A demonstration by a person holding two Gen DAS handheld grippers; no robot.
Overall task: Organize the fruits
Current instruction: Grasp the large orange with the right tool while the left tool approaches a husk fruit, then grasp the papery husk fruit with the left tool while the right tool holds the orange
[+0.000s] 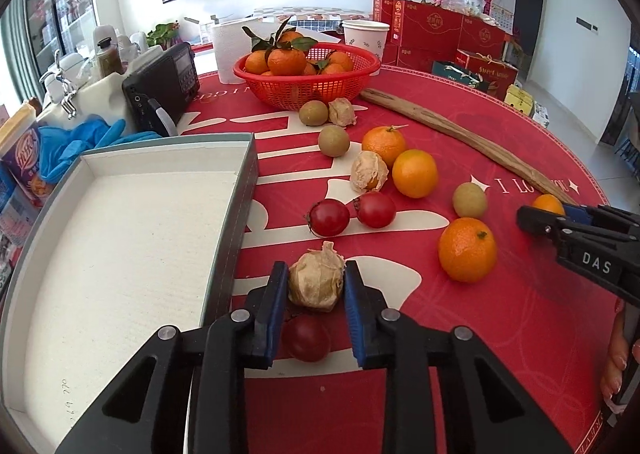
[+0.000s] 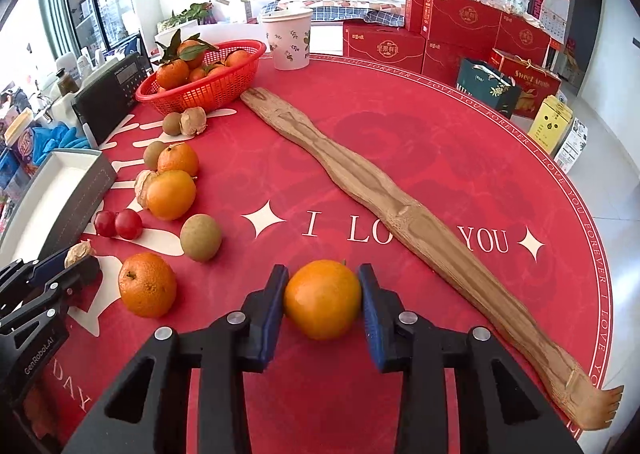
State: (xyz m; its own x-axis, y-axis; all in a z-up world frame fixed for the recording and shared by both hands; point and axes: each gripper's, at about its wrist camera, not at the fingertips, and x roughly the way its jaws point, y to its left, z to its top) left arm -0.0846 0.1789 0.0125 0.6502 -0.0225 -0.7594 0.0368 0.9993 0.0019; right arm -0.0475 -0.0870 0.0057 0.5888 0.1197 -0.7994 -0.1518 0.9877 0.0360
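My left gripper (image 1: pixel 316 286) is shut on a papery husked groundcherry (image 1: pixel 317 281), just right of the empty white-lined grey box (image 1: pixel 120 238). A red tomato (image 1: pixel 306 338) lies on the table under its jaws. My right gripper (image 2: pixel 323 300) is shut on a small orange (image 2: pixel 322 299) near the table's front; the same orange (image 1: pixel 548 204) shows at the right of the left wrist view. Loose oranges (image 1: pixel 467 249), green-brown fruits (image 1: pixel 469 200), red tomatoes (image 1: pixel 329 217) and husked fruits (image 1: pixel 369 171) lie on the red tablecloth.
A red basket (image 1: pixel 308 88) of tangerines stands at the back, with a paper cup (image 2: pixel 289 39) beside it. A long wooden back scratcher (image 2: pixel 372 190) lies diagonally across the table. A black radio (image 1: pixel 162 84) and blue gloves (image 1: pixel 76 142) sit left of the box.
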